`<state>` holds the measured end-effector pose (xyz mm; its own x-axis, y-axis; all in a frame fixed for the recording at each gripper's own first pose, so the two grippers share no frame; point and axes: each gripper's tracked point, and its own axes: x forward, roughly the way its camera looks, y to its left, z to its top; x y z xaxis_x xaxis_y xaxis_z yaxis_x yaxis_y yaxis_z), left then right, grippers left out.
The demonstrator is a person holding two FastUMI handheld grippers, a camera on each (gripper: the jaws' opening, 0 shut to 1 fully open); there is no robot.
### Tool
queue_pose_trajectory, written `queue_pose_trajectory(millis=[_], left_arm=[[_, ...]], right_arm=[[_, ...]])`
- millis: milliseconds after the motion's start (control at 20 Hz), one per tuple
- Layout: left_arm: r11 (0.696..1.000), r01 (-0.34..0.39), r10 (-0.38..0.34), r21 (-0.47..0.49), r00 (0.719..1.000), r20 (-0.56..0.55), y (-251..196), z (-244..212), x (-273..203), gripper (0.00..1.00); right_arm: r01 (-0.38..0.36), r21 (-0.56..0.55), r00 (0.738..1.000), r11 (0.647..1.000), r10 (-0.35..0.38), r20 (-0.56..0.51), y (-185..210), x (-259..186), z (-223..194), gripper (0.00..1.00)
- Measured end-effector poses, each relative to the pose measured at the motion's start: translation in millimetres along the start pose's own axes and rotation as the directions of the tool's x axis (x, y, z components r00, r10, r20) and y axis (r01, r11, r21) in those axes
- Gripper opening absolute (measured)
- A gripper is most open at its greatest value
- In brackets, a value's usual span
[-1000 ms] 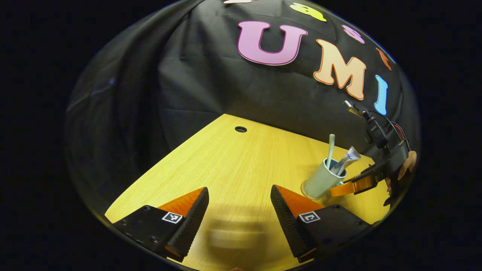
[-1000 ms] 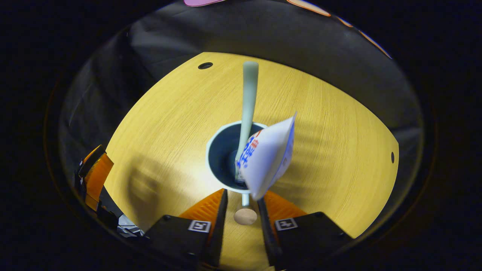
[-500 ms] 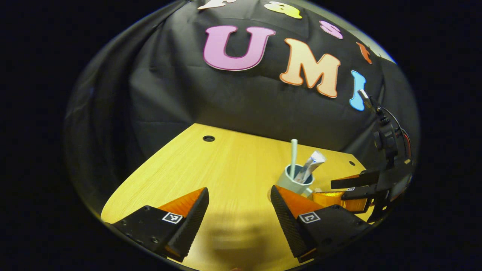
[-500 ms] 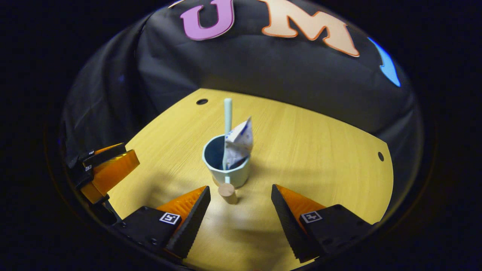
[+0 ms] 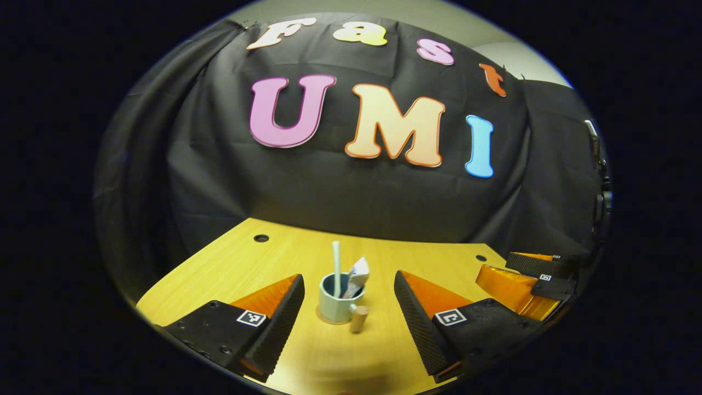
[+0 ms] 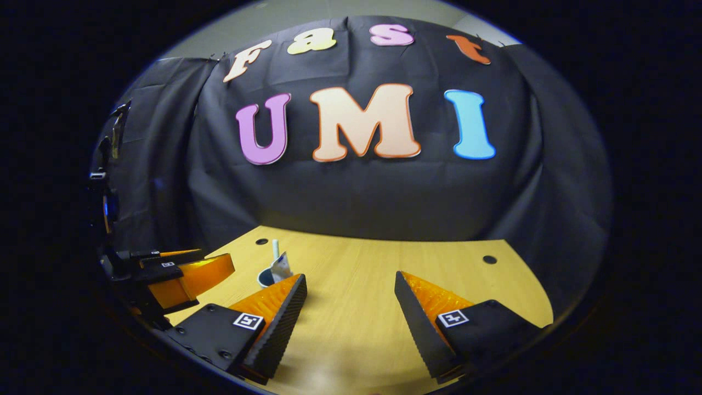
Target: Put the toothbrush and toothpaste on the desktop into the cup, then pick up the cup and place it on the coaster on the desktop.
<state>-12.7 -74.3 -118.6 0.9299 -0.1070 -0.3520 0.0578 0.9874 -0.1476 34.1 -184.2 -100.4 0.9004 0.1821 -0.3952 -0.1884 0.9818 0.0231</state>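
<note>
Cup (image 5: pixel 335 306): stood upright on the wooden desktop (image 5: pixel 247 263), on a thin round coaster (image 5: pixel 322 318) seen at its base; handle end turned toward the camera
Toothbrush (image 5: pixel 335 263): held upright inside the cup
Toothpaste (image 5: pixel 357 276): leaned in the cup beside the toothbrush
Left gripper (image 5: pixel 349 307): fingers spread wide, nothing gripped; cup seen between them, farther off
Right gripper (image 6: pixel 350 310): fingers spread, nothing held; cup seen past its left finger

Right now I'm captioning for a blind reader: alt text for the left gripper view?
A cup holding a toothbrush and toothpaste stands on a wooden desktop, framed by the left gripper's open jaws.
</note>
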Motion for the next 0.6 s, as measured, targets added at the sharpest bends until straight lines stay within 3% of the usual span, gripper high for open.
queue_pose_trajectory(millis=[200,600], left_arm=[[0.999,-0.025,0.021,0.044,0.996,0.091,-39.5,24.7,-25.6,0.95],[0.986,0.130,-0.143,0.100,0.979,0.142,-97.7,66.1,-40.4,0.94]], right_arm=[[0.019,0.041,0.993,0.999,-0.023,0.115,-41.1,-33.2,29.0,0.99],[0.136,0.062,0.950,0.989,-0.148,0.276,-78.2,-78.2,88.9,0.99]])
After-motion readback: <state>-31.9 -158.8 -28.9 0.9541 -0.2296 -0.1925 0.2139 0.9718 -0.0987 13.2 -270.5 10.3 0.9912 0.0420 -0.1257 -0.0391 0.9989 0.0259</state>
